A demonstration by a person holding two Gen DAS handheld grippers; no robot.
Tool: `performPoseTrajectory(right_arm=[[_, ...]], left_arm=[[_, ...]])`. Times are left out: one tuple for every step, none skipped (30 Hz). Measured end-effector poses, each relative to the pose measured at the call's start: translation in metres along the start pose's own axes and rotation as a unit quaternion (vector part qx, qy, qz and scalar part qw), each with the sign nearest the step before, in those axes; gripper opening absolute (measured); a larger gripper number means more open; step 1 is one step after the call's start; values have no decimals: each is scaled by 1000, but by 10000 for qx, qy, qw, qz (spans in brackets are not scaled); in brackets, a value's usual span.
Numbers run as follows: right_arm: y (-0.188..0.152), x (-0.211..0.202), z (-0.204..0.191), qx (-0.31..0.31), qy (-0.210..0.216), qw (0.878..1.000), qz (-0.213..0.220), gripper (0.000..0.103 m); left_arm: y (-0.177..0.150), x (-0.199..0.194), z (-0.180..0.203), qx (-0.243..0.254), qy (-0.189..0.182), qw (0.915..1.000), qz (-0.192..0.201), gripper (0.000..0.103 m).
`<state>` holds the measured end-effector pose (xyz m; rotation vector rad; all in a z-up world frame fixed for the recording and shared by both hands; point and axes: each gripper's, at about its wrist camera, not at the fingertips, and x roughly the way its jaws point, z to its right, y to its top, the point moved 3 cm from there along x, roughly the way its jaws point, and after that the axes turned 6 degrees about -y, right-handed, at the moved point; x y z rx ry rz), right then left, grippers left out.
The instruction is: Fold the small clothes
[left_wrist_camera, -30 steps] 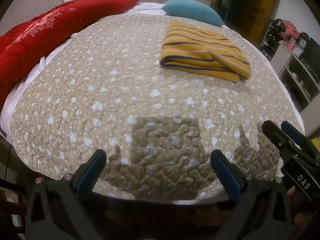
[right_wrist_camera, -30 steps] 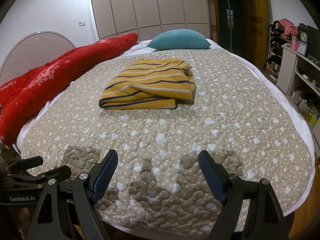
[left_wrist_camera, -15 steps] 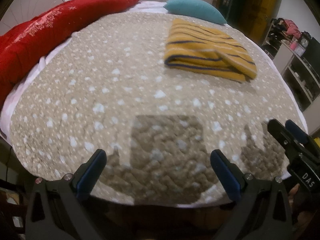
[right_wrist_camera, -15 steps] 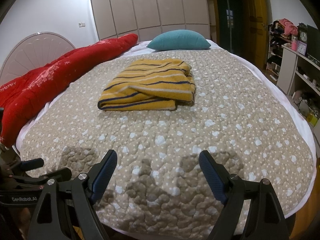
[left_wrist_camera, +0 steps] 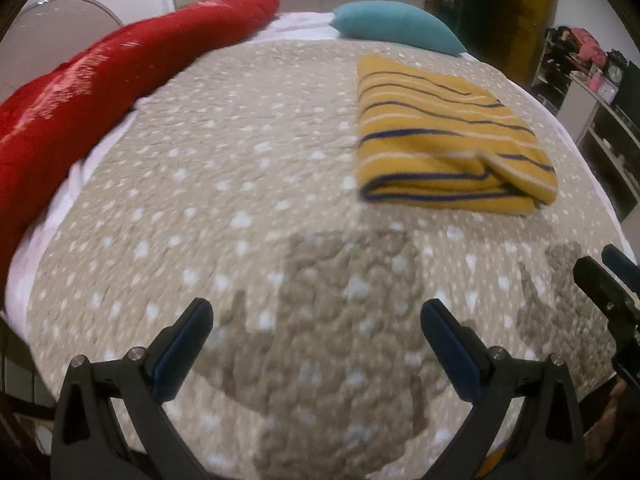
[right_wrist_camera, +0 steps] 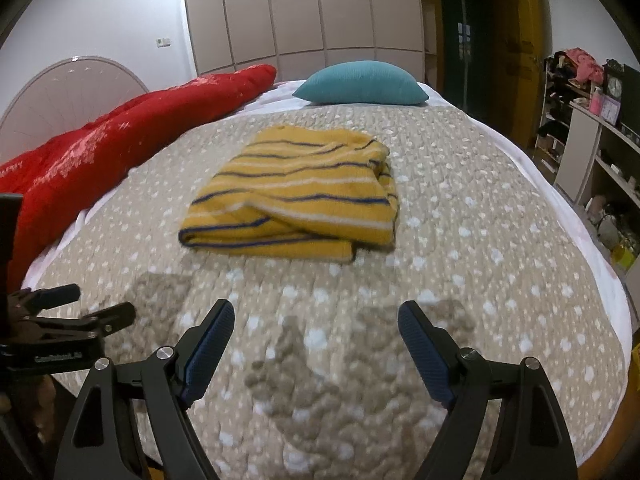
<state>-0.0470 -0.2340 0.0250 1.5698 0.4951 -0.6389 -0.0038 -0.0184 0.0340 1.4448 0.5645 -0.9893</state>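
Yellow knit top with dark blue stripes [right_wrist_camera: 296,196] lies half-folded, far on dotted beige bed quilt [right_wrist_camera: 460,280]. Left hand-held gripper [left_wrist_camera: 316,332] and right hand-held gripper [right_wrist_camera: 316,336] spread wide, empty, near bed edge. Step: reaching. Next: go to top, pinch edge.

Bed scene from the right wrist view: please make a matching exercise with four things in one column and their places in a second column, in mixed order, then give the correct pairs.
Things:
1. yellow knitted garment with dark blue stripes
2. teal oval pillow
3. long red padded quilt
4. right tool

Places:
A. along the left edge of the bed
B. at the far end of the bed, on the white sheet
C. open, above the near part of the beige dotted bedspread
D. folded, on the middle of the bedspread

Pairs: 1-D, 2-B, 3-A, 4-C
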Motion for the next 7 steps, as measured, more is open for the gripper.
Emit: performPoseTrajectory(right_arm=[[4, 3, 0, 8, 20, 10000, -9, 88], [8, 6, -1, 12, 45, 10000, -24, 88], [11, 9, -2, 6, 75, 10000, -41, 88], [13, 12, -3, -2, 99, 9999, -55, 88], [15, 16, -4, -14, 118, 9999, -74, 88], [17, 20, -5, -30, 122, 9999, -93, 88], [18, 23, -5, -49, 111, 9999, -100, 88]], left_arm=[[6, 5, 0, 6, -91, 10000, -27, 103], [8, 8, 0, 15, -139, 9999, -50, 103], [10, 12, 1, 23, -176, 9998, -85, 103], [12, 16, 2, 28, -241, 9996, -126, 103], [14, 18, 1, 18, -258, 9996, -139, 103], [16, 21, -1, -12, -235, 9996, -146, 103], [18, 22, -6, -55, -190, 9997, -155, 103]])
